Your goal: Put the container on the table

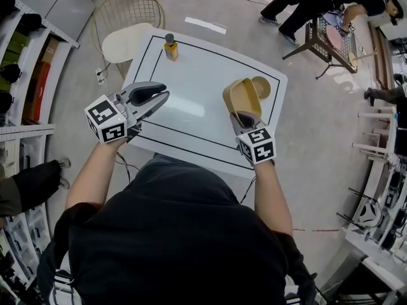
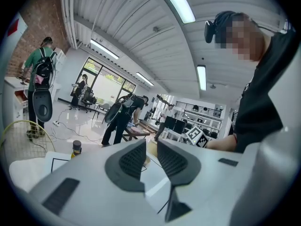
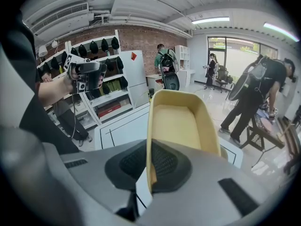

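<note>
Right gripper: jaws closed on one side wall of the yellow container, one pad inside the wall and one outside. The container hangs tilted over the right half of the white table, close to its right edge, and appears to be clear of the surface. A round yellow piece lies just beyond it toward the far right corner.

Handling estimate: thin moulded plastic, light, rigid enough to hold shape, smooth walls. A one-wall grip lets it pivot, so lower it level and release only once the base is seated. The rim is the practical hold point.

Left gripper: jaws a narrow gap apart, nothing between them, positioned over the near left edge. A small bottle stands at the far left corner, well apart.
</note>
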A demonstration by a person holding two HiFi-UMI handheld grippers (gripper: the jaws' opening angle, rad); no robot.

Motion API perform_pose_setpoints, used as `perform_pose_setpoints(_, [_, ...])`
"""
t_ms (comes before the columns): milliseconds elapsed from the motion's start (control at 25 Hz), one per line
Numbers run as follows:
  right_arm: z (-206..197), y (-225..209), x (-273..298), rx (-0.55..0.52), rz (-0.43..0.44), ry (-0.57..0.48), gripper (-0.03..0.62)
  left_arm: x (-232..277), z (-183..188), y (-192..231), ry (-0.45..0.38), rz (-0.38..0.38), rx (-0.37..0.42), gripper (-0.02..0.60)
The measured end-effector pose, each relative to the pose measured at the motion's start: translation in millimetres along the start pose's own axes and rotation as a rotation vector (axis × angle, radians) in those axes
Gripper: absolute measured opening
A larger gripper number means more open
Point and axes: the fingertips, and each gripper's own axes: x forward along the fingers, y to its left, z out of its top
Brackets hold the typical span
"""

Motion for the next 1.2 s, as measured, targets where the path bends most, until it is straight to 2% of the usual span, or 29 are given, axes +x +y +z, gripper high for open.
perform_pose_setpoints(600, [-16, 12, 53, 0.024, 0.047, 0.068, 0.009, 6, -10, 29, 0.010, -0.005, -0.041, 0.077])
perform_pose_setpoints(1200, [-33, 17, 99, 0.048, 0.087, 0.148, 0.009, 18, -17, 54, 0.023, -0.021, -0.001, 0.066])
